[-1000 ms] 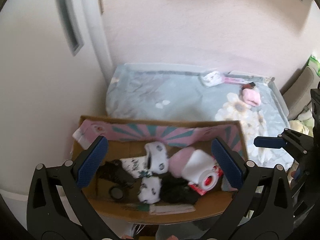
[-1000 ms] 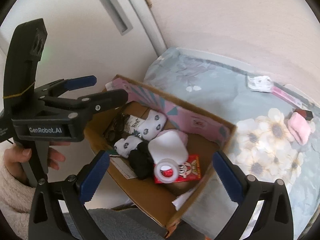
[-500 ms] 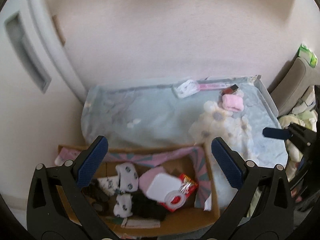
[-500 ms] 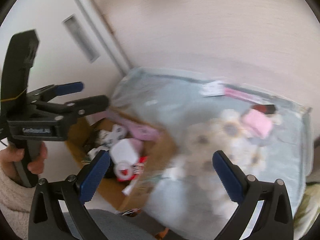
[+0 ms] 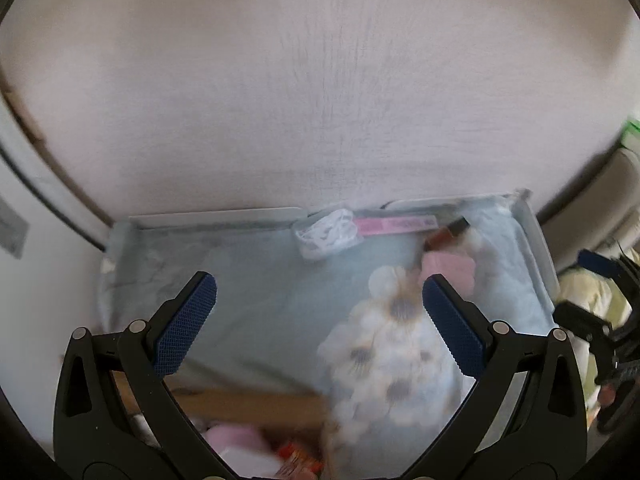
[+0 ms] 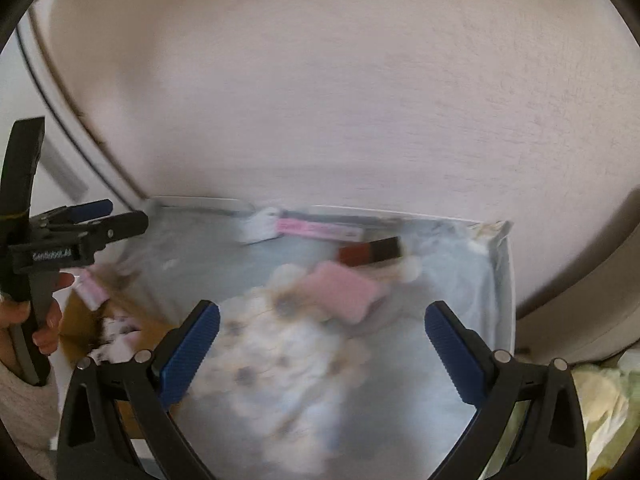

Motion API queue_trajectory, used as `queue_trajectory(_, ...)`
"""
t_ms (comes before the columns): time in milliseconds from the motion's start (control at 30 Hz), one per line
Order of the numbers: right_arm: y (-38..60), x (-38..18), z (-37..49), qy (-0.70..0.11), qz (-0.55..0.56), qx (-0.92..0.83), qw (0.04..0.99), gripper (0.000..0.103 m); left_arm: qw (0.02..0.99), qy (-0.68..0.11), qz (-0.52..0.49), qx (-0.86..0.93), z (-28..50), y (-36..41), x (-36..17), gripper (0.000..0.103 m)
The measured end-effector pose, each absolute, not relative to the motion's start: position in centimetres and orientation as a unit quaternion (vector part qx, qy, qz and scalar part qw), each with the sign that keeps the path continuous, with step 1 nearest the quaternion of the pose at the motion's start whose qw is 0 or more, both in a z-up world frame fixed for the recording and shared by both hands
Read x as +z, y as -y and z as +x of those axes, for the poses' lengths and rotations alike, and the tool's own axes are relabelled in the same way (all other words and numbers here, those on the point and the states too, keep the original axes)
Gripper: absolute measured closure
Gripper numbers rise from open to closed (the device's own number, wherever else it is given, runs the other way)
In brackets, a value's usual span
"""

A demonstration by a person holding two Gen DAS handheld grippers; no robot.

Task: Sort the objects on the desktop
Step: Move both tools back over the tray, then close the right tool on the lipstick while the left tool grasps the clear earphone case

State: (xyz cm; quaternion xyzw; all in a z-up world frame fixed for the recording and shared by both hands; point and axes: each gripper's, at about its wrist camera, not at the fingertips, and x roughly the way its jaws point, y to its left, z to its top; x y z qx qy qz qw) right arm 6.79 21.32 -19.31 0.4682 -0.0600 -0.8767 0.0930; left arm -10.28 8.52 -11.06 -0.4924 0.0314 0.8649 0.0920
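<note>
On the flower-print table cover [image 5: 256,304] [image 6: 420,360] lie a pink pad [image 6: 340,294] [image 5: 448,266], a small brown-and-black tube [image 6: 370,251] [image 5: 446,234], a long pink pack [image 6: 320,230] [image 5: 394,224] and a white packet [image 5: 328,236] [image 6: 260,228], all near the far edge. My right gripper [image 6: 322,354] is open above the cover, just short of the pink pad. My left gripper [image 5: 320,326] is open too, over the cover's middle, with nothing between its fingers. Both views are blurred.
A cardboard box [image 5: 248,404] [image 6: 80,320] holding socks and small items stands at the table's near left. A pale wall [image 5: 320,100] runs right behind the table. Light fabric [image 6: 600,400] lies off the right edge. A hand [image 6: 44,320] holds the left gripper.
Both grippers have swung up and away from the cardboard box toward the far right of the table. The pink pad and the tube now sit much nearer the right gripper. Both stayed open.
</note>
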Motion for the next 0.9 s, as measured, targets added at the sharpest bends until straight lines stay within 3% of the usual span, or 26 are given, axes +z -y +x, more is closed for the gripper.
queue_trajectory(367, -23.0, -28.1, -1.7, 0.041, 0.486, -0.867, 0.099, 0.001, 0.031, -0.035, -0.533, 0.845, -18.6, -12.5, -20.8, 0.0)
queue_trajectory(900, -19.9, -32.6, -5.3, -0.014, 0.514, -0.851, 0.11, 0.001, -0.002, -0.004, -0.555, 0.832, -21.2, -12.8, -25.3, 0.0)
